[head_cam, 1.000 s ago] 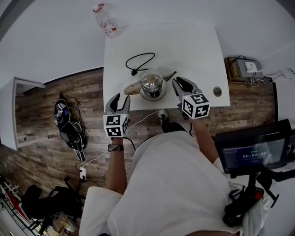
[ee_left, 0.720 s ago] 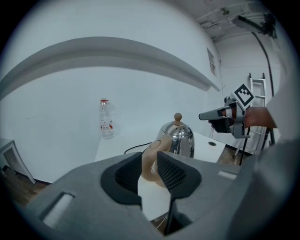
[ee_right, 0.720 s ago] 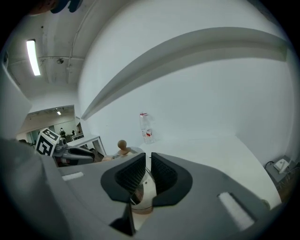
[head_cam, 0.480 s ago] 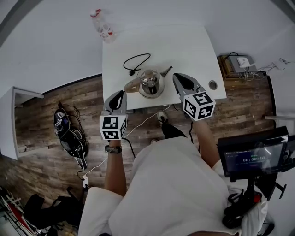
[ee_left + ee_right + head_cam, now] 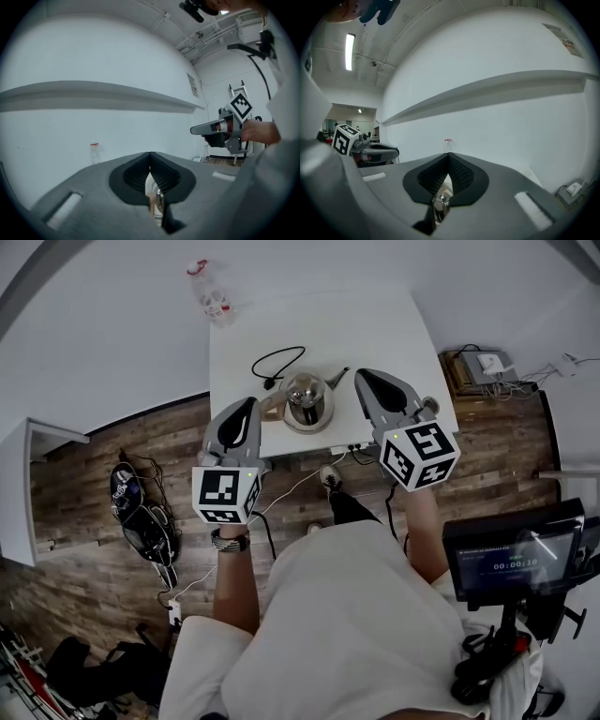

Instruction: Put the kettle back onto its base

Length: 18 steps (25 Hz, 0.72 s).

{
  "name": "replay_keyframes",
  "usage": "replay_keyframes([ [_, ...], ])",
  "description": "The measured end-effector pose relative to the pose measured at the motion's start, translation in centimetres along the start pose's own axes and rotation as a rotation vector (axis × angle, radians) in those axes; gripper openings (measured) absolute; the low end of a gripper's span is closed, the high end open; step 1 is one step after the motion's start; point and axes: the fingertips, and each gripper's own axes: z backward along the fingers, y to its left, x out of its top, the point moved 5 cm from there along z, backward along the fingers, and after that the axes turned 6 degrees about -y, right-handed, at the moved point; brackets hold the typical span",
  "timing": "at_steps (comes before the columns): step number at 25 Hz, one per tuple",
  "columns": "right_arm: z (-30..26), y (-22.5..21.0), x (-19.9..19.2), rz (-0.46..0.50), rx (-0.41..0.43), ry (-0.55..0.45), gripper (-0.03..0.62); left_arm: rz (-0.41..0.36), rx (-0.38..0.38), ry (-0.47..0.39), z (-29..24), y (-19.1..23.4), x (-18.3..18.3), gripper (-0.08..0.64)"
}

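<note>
A white table (image 5: 375, 324) is standing against a pale wall, seen from above the person's head. A shiny metal kettle (image 5: 309, 401) is sitting close to the table's near edge, about midway along it. Its long axis is running diagonally: the spout is pointing toward the far right corner, and the tan handle is reaching back toward the left edge. A wider round rim is showing under it, though I cannot tell whether that is the base.

The left gripper (image 5: 246, 409) is hovering at the kettle's left, over the near left corner. The right gripper (image 5: 366, 381) is hovering at its right. Both are clear of the kettle, touching nothing. Each pair of jaws is pressed together, holding nothing.

A black cord (image 5: 278, 364) is lying in a loop just beyond the kettle. A plastic bottle (image 5: 211, 294) is lying at the far left corner. A small round fitting (image 5: 431, 407) is sitting near the near right corner. The far right part of the table is lying bare, leaving open room there.

Only the head view is showing the whole table, the wooden floor (image 5: 112, 446) and a monitor (image 5: 516, 559) at the right. The two gripper views are looking level over the tabletop. In each, a sliver of the kettle is showing below the closed jaw tips, with the bottle small against the wall and the other gripper off to one side.
</note>
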Motion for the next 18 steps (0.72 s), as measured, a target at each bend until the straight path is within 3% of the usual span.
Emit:
replay_keyframes([
  [7,2.7,2.5,2.7,0.035,0.003,-0.065,0.001,-0.033,-0.004,-0.076,2.8,-1.2,3.1,0.006],
  [18,4.3,3.2,2.8,0.028,-0.016,-0.072,0.002,-0.042,-0.023,-0.083,3.9,-1.9,3.3,0.006],
])
